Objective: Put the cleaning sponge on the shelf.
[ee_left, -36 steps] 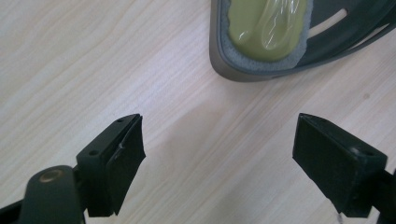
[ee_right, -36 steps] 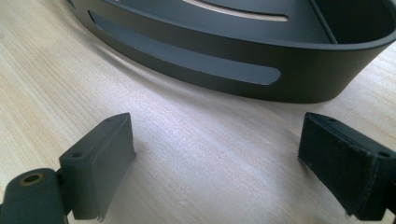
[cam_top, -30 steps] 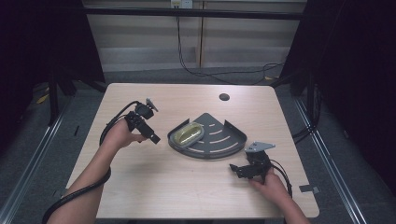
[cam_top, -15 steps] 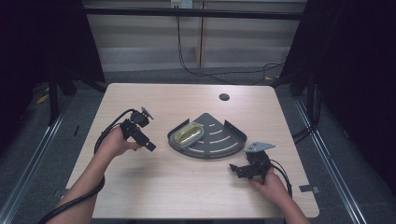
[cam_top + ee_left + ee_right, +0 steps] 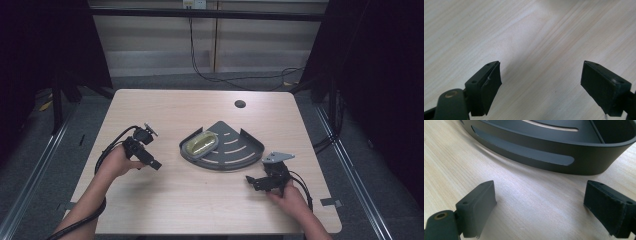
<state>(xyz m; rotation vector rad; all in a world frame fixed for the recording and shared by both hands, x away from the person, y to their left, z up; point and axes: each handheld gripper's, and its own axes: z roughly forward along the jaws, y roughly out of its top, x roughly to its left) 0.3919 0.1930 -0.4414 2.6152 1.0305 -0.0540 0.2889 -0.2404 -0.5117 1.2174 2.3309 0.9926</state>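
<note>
A dark grey quarter-round corner shelf lies at the table's middle, and a yellow-green oval soap-like object rests in its left corner. My left gripper is held left of the shelf, apart from it, jaws open over bare wood. Near the front right my right gripper sits low on the table, open and empty. In the right gripper view the shelf's slotted curved wall stands just beyond the jaws.
The light wooden table has a round dark cable hole near its far edge. Cables trail from both grippers. Dark floor and metal rails surround the table.
My left gripper has drawn back to the left and toward the front, away from the shelf. The right gripper has stayed in place.
</note>
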